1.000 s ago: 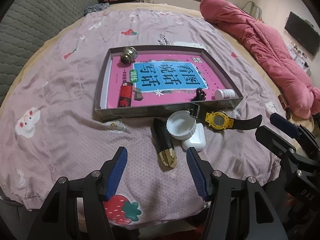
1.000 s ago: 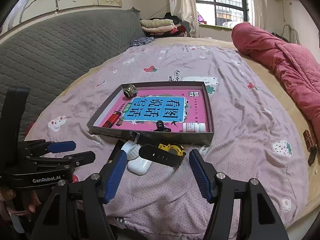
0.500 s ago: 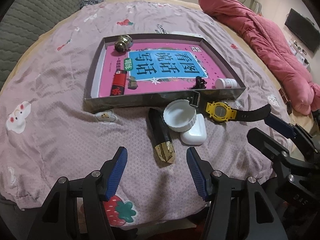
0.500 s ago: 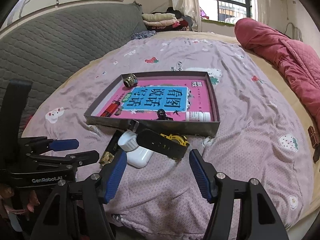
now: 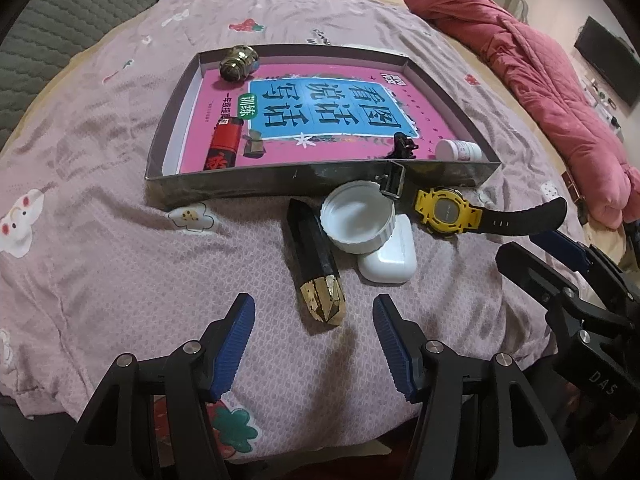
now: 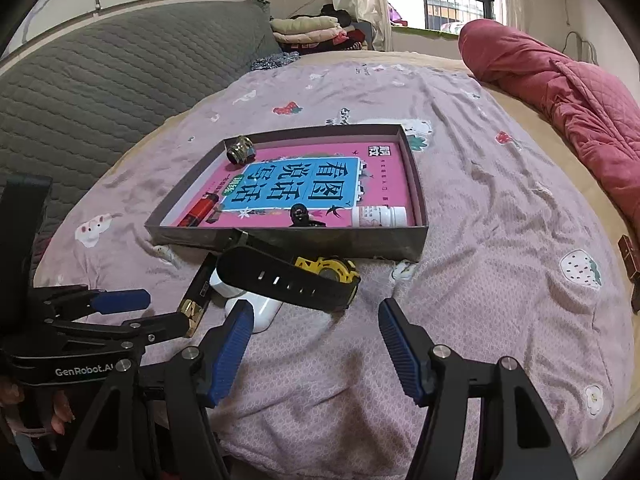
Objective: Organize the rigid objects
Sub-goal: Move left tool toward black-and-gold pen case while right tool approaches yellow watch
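Left wrist, black crystal (image 5: pixel 316 264) just beyond gripper (image 5: pixel 314 338)

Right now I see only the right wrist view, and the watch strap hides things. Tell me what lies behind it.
Observer: A white lid lies open side up, partly on the white case.
Operator: Describe the black piece beside it.
Observer: A black crystal; its gold tip lies just ahead of the open left gripper, not inside its gap.
Operator: Check the buckle.
Observer: The buckle leans on the box wall, touching the lid's rim.
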A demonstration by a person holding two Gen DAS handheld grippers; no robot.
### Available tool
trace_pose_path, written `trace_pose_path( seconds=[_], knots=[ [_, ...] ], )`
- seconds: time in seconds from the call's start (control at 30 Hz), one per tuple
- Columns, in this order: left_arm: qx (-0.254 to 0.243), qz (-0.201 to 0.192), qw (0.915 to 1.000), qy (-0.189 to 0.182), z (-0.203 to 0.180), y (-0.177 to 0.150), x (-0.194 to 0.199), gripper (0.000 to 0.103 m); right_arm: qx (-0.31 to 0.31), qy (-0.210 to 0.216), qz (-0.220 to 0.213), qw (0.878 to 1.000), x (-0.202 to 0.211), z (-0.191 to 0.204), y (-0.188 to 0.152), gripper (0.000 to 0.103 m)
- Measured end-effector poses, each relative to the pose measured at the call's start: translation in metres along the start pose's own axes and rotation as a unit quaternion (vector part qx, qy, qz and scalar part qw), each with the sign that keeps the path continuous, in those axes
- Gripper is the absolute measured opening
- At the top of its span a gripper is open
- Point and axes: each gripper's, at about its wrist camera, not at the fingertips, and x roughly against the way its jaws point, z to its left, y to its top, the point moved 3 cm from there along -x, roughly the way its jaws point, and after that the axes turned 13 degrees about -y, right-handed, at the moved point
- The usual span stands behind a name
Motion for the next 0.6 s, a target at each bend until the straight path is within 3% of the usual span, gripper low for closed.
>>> trace_pose_path(
  seconds=[0.6],
  knots=[
    [0.025, 0.004, 0.9997, 0.006, 0.013, 0.019, -0.021, 0.063, -0.006, -0.007, 0.030, 1.000, -0.032, -0.006, 0.000, 0.064]
  ],
)
